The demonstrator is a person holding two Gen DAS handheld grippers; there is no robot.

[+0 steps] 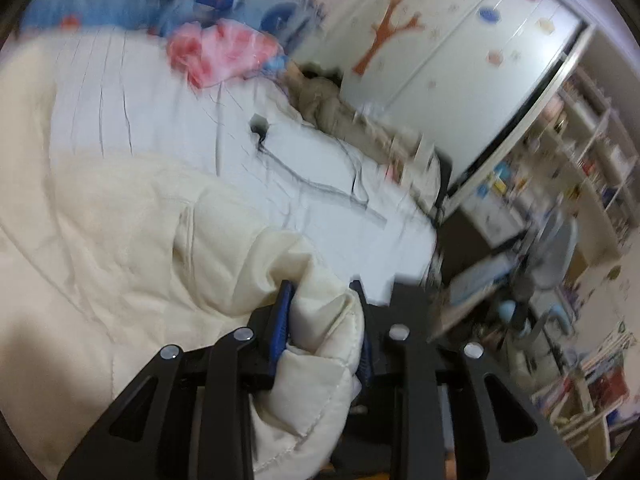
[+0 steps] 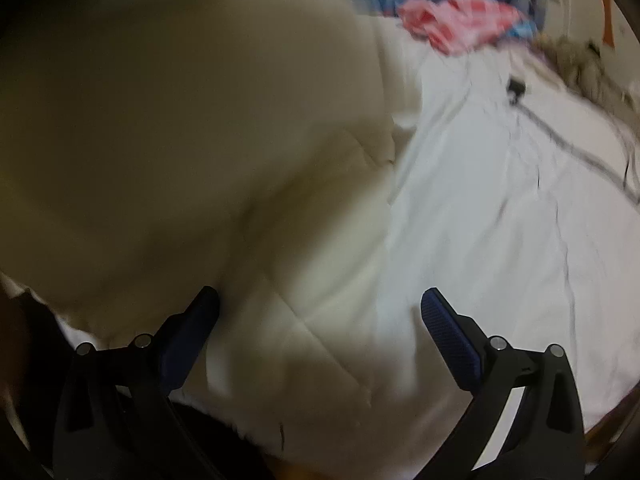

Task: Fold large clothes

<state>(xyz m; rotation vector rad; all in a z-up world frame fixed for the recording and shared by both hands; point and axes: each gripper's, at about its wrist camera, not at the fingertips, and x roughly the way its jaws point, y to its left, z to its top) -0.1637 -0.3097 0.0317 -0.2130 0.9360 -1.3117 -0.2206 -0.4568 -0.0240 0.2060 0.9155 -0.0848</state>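
Left claw (image 1: 322, 308) pinches a bunched edge of the cream quilted coat (image 1: 120, 220) spread over the bed (image 1: 320, 160); right claw (image 2: 320, 320) hangs spread above it. Keep the pinch firm, carrying the edge across evenly.

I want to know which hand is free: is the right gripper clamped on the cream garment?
No, the right gripper stands wide open above the cream garment, its pads pressing nothing.
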